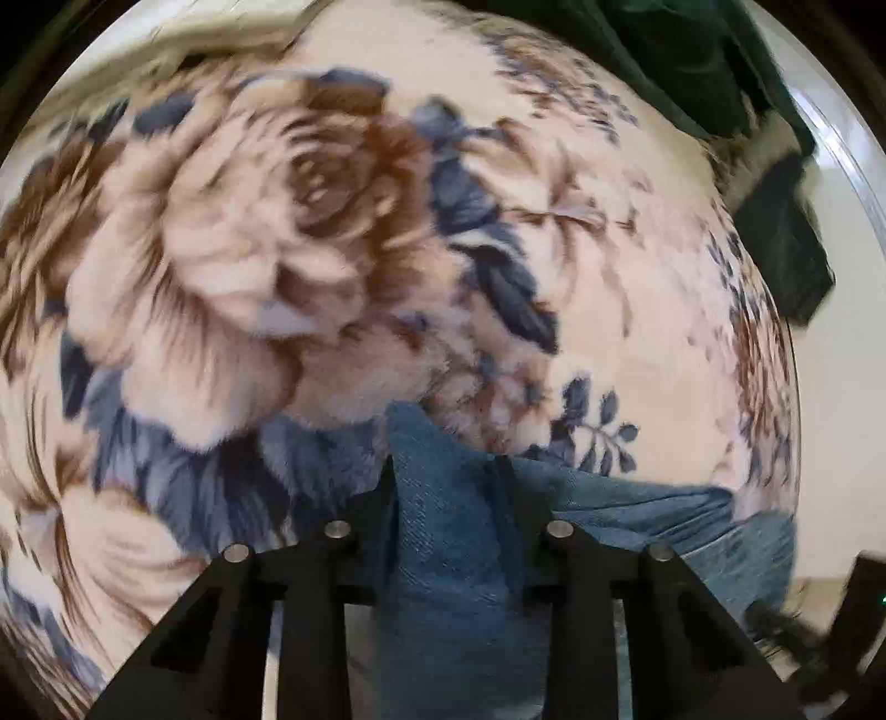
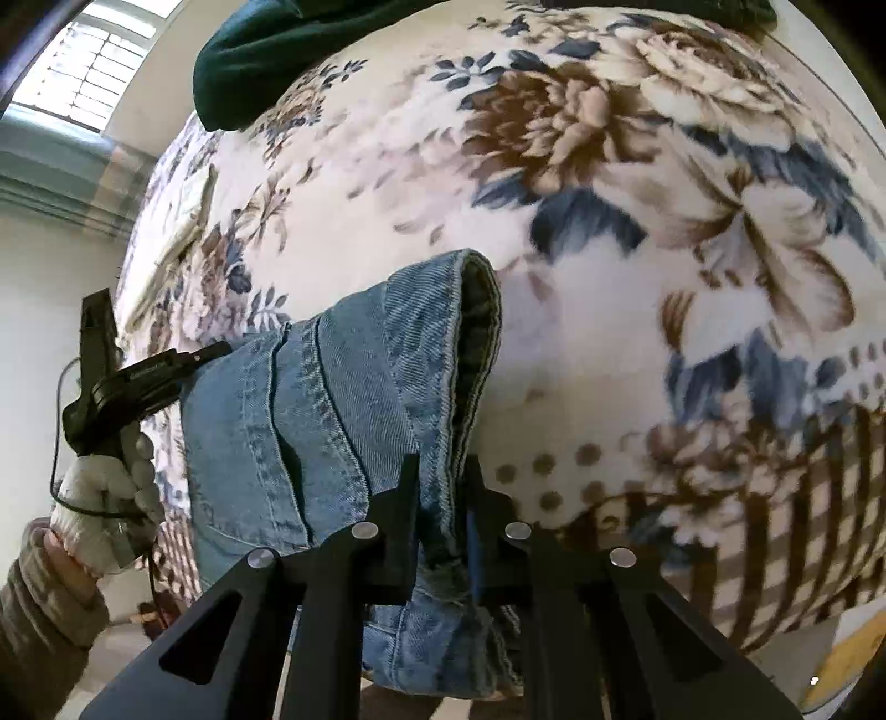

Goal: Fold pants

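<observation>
Left wrist view: the left gripper [image 1: 446,471] points steeply down. Its jaws are pinched nearly together on a fold of blue jeans [image 1: 443,554], which bunches up between the fingers [image 1: 387,498] and rises to a peak just past the tips. More denim trails off to the gripper's right, low in the frame. Ahead and to both sides lies a floral blanket [image 1: 249,249], cream with brown roses and blue leaves, blurred; open blanket all the way ahead. Far ahead on the right, dark green cloth [image 1: 692,61] lies at the blanket's edge. A white wall shows beyond on the right. A black device shows at the lower right edge, too blurred to identify.

Right wrist view: the right gripper [image 2: 440,471] also points steeply down, jaws clamped on the hemmed edge of the jeans [image 2: 332,399]. One leg opening [image 2: 476,310] gapes just ahead of the tips; seams run down to the left of the gripper. The denim hangs over the bed's near edge. Well to the left, a gloved hand [image 2: 111,498] grips the handle of the other gripper, its tip [image 2: 210,350] at the denim's far-left edge. Blanket [image 2: 609,249] lies open ahead and right, checked border to the right. Green cloth [image 2: 277,50] lies far ahead. A window [image 2: 94,66] shows at upper left.
</observation>
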A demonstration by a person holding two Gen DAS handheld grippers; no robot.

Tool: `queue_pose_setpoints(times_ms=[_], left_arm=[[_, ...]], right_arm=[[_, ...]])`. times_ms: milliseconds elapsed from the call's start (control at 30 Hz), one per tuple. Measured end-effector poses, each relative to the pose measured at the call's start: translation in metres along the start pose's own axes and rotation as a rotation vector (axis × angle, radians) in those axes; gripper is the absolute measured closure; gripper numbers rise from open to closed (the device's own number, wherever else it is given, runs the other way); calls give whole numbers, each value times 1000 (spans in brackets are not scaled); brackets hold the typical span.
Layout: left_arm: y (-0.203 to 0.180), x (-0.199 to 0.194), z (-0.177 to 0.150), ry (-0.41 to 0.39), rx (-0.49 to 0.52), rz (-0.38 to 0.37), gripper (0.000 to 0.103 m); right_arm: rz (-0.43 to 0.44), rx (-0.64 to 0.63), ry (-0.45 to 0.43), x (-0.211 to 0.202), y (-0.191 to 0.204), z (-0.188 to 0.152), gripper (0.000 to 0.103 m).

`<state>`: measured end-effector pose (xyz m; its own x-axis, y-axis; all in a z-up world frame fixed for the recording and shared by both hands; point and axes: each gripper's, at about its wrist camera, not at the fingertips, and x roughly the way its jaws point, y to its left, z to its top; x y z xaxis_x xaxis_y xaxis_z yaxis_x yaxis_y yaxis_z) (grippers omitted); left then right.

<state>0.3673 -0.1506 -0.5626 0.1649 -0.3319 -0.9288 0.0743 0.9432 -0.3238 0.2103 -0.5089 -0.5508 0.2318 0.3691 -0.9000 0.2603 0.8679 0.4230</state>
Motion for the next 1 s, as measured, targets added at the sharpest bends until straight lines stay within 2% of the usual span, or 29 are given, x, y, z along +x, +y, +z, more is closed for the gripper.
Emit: queue_pose_setpoints(times_ms=[67, 100, 133, 200, 267, 300, 367, 400, 433, 467, 500, 533, 567, 600, 700, 767, 800, 833, 933, 1000], left_arm=[[7, -3, -2, -12, -18, -27, 83], [18, -5, -3, -14, -77, -74, 85], [32, -9, -3, -29, -147, -98, 92], [60, -16, -2, -54, -282, -145, 95], [77, -24, 1, -73, -349, -124, 96], [80, -28, 4, -78, -342, -108, 96], [77, -37, 7, -67, -308, -133, 95], [73, -39, 8, -46, -292, -145, 93], [65, -42, 8, -21, -263, -147, 82], [56, -45, 7, -12, -232, -145, 73], [50, -48, 5, -16, -211, -152, 48], [42, -51, 0, -22, -189, -177, 23], [35, -52, -5, -22, -170, -204, 16], [31, -50, -8, -16, -159, -215, 14], [18, -44, -21, 3, -146, -212, 13], [15, -43, -29, 3, -144, -202, 13], [16, -44, -33, -1, -147, -205, 13], [18, -46, -38, -9, -151, -200, 13], [23, -50, -52, -22, -175, -212, 13], [27, -51, -64, -26, -210, -241, 13]], right_arm=[[8, 13, 10, -1, -5, 2, 90], [6, 9, 5, -2, -5, 3, 90], [-3, -4, 4, -1, -4, 4, 90], [-24, -15, 9, 2, -3, 4, 90], [-13, -27, 49, 10, -4, 5, 87], [24, -5, 70, 16, -7, 9, 81], [132, 67, 94, 22, -23, 15, 68], [158, 92, 95, 25, -29, 17, 53], [171, 128, 90, 28, -37, 21, 46], [193, 148, 103, 34, -41, 23, 46], [197, 161, 115, 40, -44, 24, 47], [190, 173, 97, 41, -44, 25, 63], [199, 174, 83, 40, -41, 26, 79], [179, 167, 67, 37, -37, 27, 86], [129, 126, -19, 18, -21, 29, 88], [120, 122, 0, 20, -22, 31, 88], [114, 129, 40, 30, -27, 32, 82], [126, 149, 63, 34, -32, 31, 64], [294, 240, 151, 56, -54, 24, 44], [310, 205, 186, 66, -55, 20, 37]])
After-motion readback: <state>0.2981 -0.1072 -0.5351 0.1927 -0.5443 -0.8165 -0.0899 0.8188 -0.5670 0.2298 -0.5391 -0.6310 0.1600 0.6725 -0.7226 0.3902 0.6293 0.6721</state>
